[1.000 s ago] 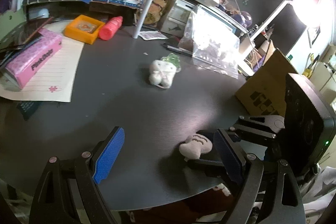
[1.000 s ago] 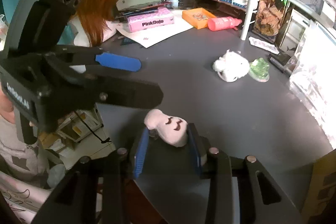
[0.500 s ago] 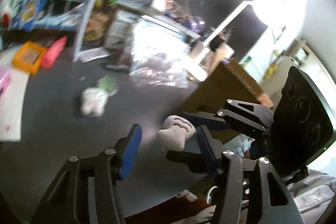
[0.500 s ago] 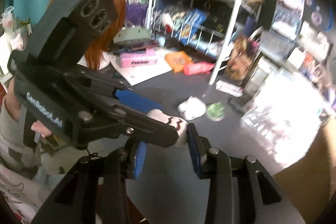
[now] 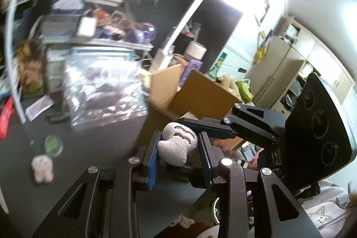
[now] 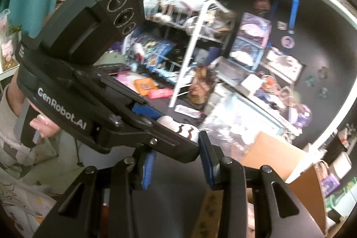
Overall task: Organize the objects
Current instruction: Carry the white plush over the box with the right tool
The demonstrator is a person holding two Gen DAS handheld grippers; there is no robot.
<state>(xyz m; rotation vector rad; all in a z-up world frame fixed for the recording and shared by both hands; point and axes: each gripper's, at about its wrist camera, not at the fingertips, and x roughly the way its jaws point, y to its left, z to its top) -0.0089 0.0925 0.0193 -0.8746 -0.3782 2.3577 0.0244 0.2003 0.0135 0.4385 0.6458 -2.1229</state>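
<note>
Between the blue pads of the left tool [image 5: 181,154] sits a small grey plush toy [image 5: 177,145] with dark stitched marks on its top. These jaws have just been closing, and both pads now press its sides. From the far right the right tool [image 5: 202,124] reaches across, its dark fingers lying along the far part of the toy, so both tools hold the same toy, lifted above the table [image 5: 20,171].

From the right wrist, the right tool [image 6: 176,154] shows its jaws narrow, with only the toy's [image 6: 185,128] pale top and stitched marks visible just left of the right pad; the left tool's black body [image 6: 89,90] lies across the rest, and a hand [image 6: 43,125] grips its handle at far left.

Only the left wrist view shows the dark table, with a pale plush [image 5: 42,167] and a green round object [image 5: 52,144] just beside each other, well left of the held toy, and a clear plastic bag [image 5: 104,88] farther back. An open cardboard box [image 5: 196,95] stands behind the toy.

Only the right wrist view shows the white wire rack [image 6: 189,52], and beside its leg an orange tray [image 6: 145,86] and a pink bottle [image 6: 160,93].
</note>
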